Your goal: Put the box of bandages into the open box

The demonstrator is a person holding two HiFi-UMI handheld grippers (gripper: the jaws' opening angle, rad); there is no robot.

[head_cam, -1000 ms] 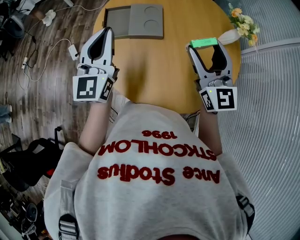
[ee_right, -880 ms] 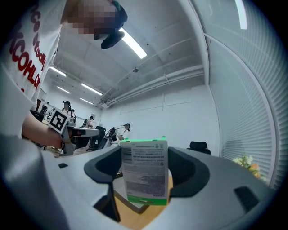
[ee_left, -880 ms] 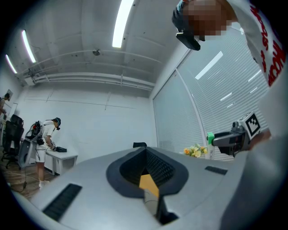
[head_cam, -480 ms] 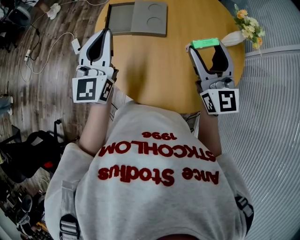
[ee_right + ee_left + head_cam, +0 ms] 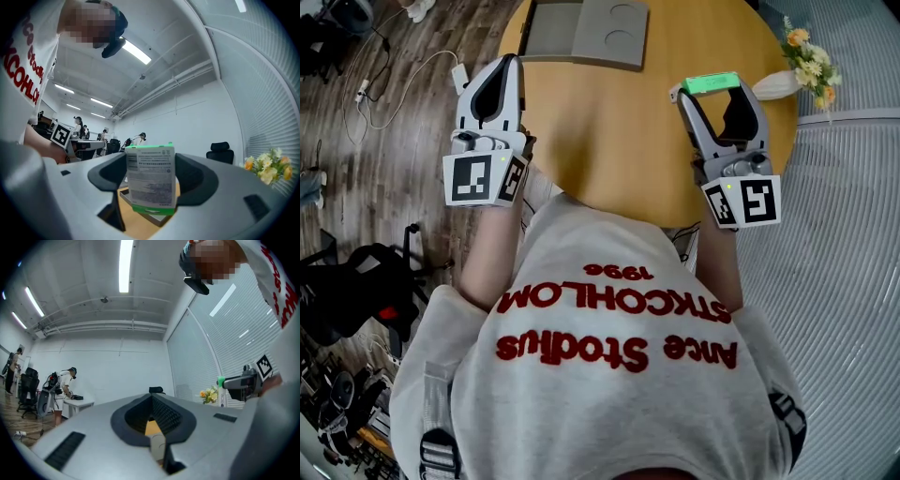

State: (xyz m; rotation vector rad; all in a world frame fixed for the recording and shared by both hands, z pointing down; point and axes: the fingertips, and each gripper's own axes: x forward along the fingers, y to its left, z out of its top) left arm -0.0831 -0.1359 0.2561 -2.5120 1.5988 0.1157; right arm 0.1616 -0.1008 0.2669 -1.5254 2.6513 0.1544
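Note:
The box of bandages, white with green ends, is held upright between the jaws of my right gripper above the right part of the round wooden table. In the right gripper view its printed face fills the gap between the jaws. The open grey box lies at the table's far edge, its lid flat beside it; part of this box shows under the bandage box. My left gripper is shut and empty over the table's left edge.
A white vase with flowers stands at the table's right edge, close to my right gripper. Cables trail over the wooden floor on the left, and a black chair stands lower left. A ribbed white surface lies to the right.
Both grippers keep nearly the same places, the right still holding the bandage box. The head view has drifted, so the table and grey box sit further right and higher.

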